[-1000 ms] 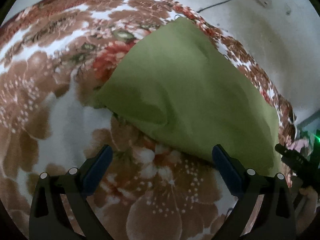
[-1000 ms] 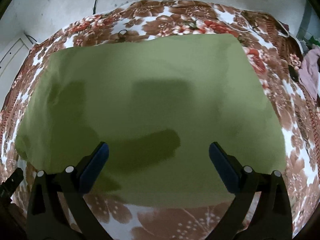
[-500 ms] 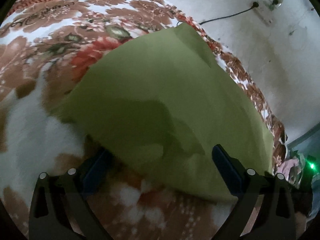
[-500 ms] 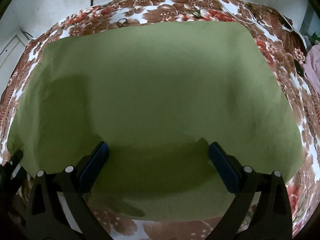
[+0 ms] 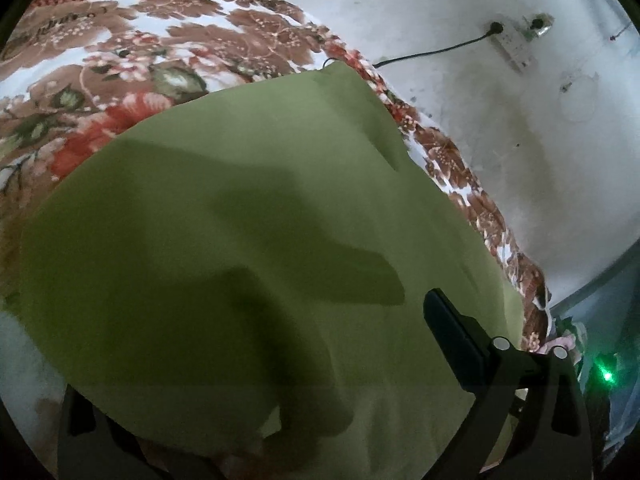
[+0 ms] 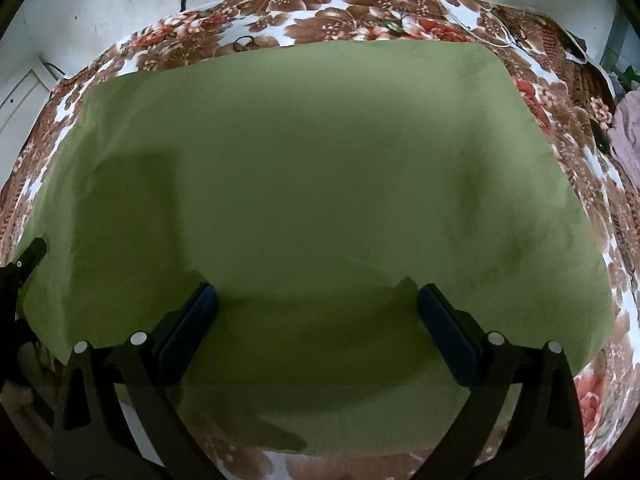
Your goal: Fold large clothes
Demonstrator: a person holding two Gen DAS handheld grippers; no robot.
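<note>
A large olive-green cloth (image 6: 320,184) lies spread flat on a floral bedspread (image 6: 360,4). My right gripper (image 6: 318,320) is open, its jaws wide apart over the cloth's near edge. In the left wrist view the same cloth (image 5: 248,220) fills the frame. My left gripper (image 5: 260,364) is open at the cloth's near left corner. Its right finger (image 5: 452,344) lies over the cloth and its left finger is hidden under the cloth's edge. The left gripper's tip also shows at the left edge of the right wrist view (image 6: 24,260).
The bedspread (image 5: 120,40) stands against a white wall (image 5: 480,120) with a socket strip and a black cable (image 5: 432,54). A white cable (image 6: 472,16) lies at the far right of the bed. Pink clothing (image 6: 628,132) lies off the bed's right side.
Both grippers have moved forward and down toward the cloth's near edge. The cloth's corner now covers my left gripper's left finger. Both grippers stay open.
</note>
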